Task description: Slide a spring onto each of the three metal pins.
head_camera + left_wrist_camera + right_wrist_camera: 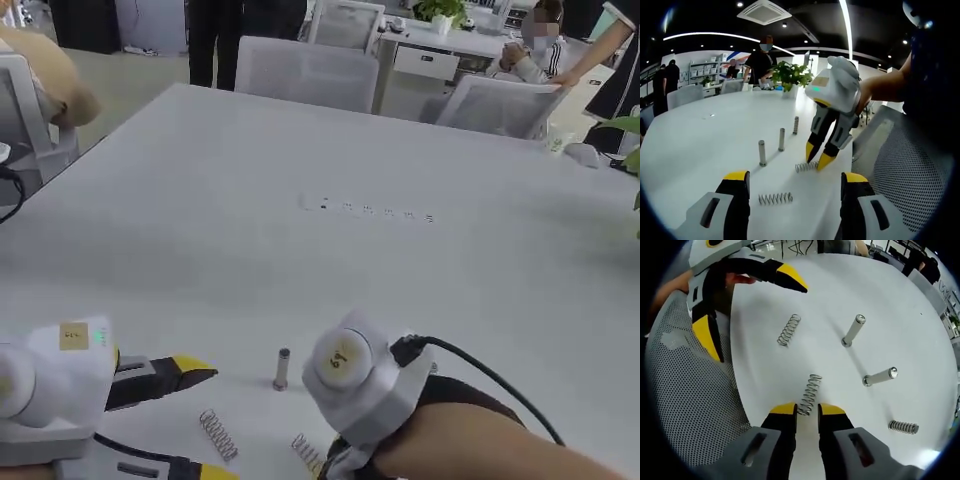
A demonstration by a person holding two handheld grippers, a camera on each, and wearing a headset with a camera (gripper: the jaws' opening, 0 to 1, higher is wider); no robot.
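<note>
left gripper [796, 176]: jaws wide apart, held low | right gripper [808, 409]: jaws narrowly parted, tips pointing down

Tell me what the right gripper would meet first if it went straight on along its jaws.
Most likely the spring lying just ahead of the right gripper: its near end sits level with the open jaw tips, in the gap between them. The gripper's height above it is unclear.

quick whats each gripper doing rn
Left gripper: open wide, holding nothing.
Right gripper: open a little, jaws either side of the near end of a spring, not clamped on it.
</note>
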